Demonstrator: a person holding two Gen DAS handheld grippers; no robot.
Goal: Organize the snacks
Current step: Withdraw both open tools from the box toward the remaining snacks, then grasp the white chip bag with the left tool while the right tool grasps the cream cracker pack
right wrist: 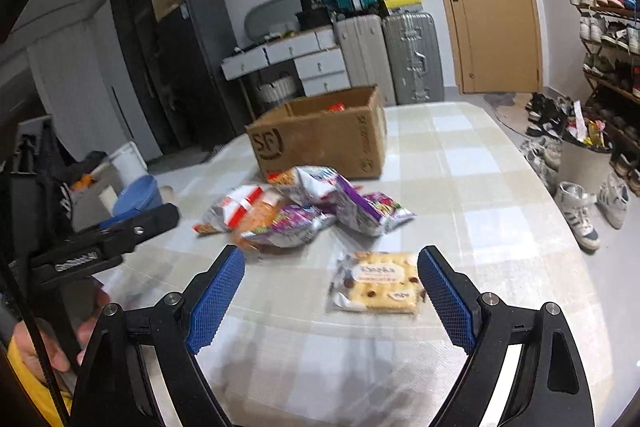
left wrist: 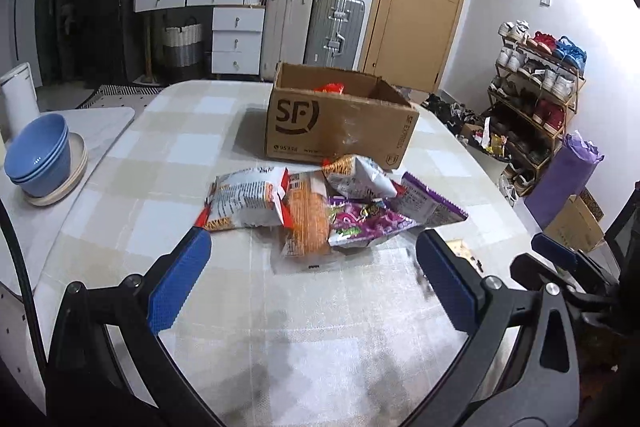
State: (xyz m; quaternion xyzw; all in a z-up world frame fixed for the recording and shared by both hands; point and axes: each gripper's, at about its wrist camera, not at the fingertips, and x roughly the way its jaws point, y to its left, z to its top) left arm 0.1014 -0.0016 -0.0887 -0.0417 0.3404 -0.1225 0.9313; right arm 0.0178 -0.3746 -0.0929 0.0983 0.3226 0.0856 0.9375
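Both the left gripper [left wrist: 312,247] and right gripper [right wrist: 331,257] hang with jaws apart, holding nothing. Snack packets [left wrist: 320,207] lie heaped mid-counter [left wrist: 180,147], near the cardboard box [left wrist: 340,123]; a cracker packet [right wrist: 378,283] lies nearer, beside the right gripper

"SF" logo, cardboard box [left wrist: 340,123] (also "95338")

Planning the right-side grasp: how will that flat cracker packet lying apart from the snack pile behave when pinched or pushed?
The cracker packet lies flat on the tablecloth, so it probably slides rather than rolls. Its glossy wrapper looks slippery, and the crimped ends likely flex. The square cracker visible inside suggests a fairly stiff but breakable core, light for its size.
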